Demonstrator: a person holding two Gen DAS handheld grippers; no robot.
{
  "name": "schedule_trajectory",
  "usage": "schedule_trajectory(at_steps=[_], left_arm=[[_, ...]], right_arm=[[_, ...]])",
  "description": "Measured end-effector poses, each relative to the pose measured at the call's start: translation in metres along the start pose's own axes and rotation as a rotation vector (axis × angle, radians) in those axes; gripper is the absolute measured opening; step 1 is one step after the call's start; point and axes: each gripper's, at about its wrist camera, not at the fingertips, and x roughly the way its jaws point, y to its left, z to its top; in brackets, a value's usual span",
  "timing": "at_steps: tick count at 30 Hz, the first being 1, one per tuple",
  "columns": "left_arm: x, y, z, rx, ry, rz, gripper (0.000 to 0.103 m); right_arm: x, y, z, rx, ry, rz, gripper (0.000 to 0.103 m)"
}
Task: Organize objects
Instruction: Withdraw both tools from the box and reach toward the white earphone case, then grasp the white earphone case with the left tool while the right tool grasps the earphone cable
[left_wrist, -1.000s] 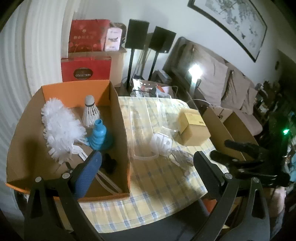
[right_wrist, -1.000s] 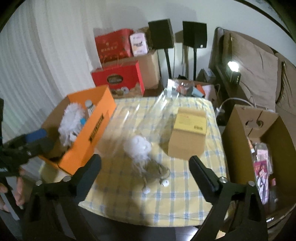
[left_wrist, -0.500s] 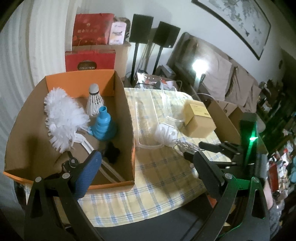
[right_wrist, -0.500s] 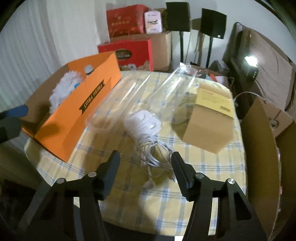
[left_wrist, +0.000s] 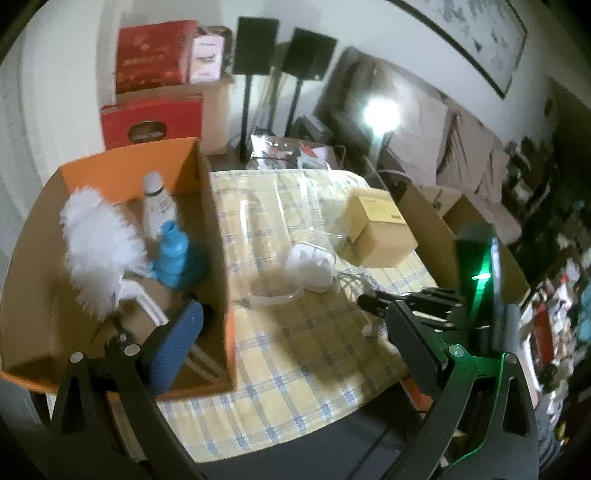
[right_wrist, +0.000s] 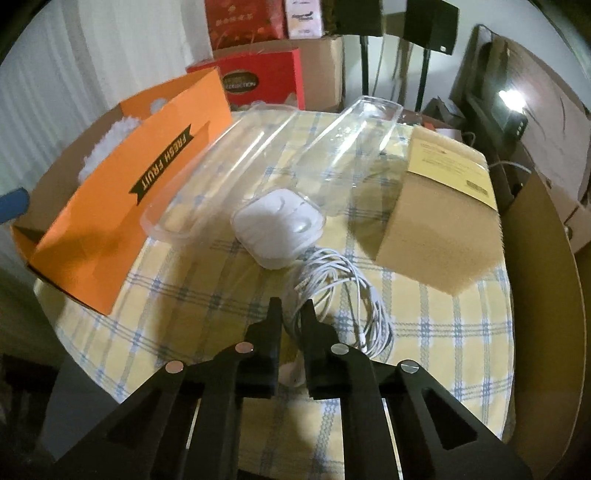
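Observation:
A tangle of white earphone cable (right_wrist: 343, 291) lies on the checked tablecloth (right_wrist: 443, 332) in front of a white case (right_wrist: 277, 225). My right gripper (right_wrist: 291, 314) has its jaws nearly shut around the near loop of that cable; it also shows in the left wrist view (left_wrist: 373, 299). My left gripper (left_wrist: 291, 343) is open and empty, hovering at the near edge of the orange box (left_wrist: 218, 229). That box holds a white duster (left_wrist: 99, 247), a shuttlecock (left_wrist: 157, 206) and a blue object (left_wrist: 175, 258).
Two clear plastic trays (right_wrist: 229, 162) (right_wrist: 354, 147) lie behind the case. A tan cardboard box (right_wrist: 439, 218) stands to the right, and an open brown carton (right_wrist: 546, 295) is beyond the table's right edge. Red gift boxes (right_wrist: 262, 77) and speaker stands are behind.
My right gripper has moved forward and down to the cable, and its jaws have closed from wide open to nearly shut. The left gripper has shifted only slightly.

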Motion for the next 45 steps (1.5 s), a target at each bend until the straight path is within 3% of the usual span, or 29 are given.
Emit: schedule_trajectory(at_steps=[6, 12, 14, 20, 26, 34, 45], left_arm=[[0.023, -0.023, 0.025, 0.078, 0.076, -0.027, 0.099], [0.053, -0.034, 0.054, 0.076, 0.165, -0.094, 0.098], [0.066, -0.04, 0.061, 0.104, 0.204, -0.108, 0.092], [0.107, -0.055, 0.069, 0.174, 0.337, -0.116, 0.09], [0.147, -0.059, 0.067, 0.208, 0.451, -0.076, 0.089], [0.178, -0.067, 0.061, 0.252, 0.519, 0.005, 0.089], [0.197, -0.064, 0.065, 0.252, 0.545, 0.074, 0.089]], right_arm=[[-0.031, -0.02, 0.0, 0.083, -0.055, 0.048, 0.007], [-0.061, -0.037, -0.004, 0.135, -0.095, 0.073, 0.007], [-0.07, -0.042, -0.006, 0.144, -0.109, 0.068, 0.007], [-0.092, -0.049, -0.013, 0.163, -0.142, 0.077, 0.007], [-0.101, -0.053, -0.015, 0.177, -0.15, 0.085, 0.007], [-0.102, -0.058, -0.017, 0.194, -0.154, 0.092, 0.007], [-0.101, -0.06, -0.016, 0.192, -0.155, 0.095, 0.007]])
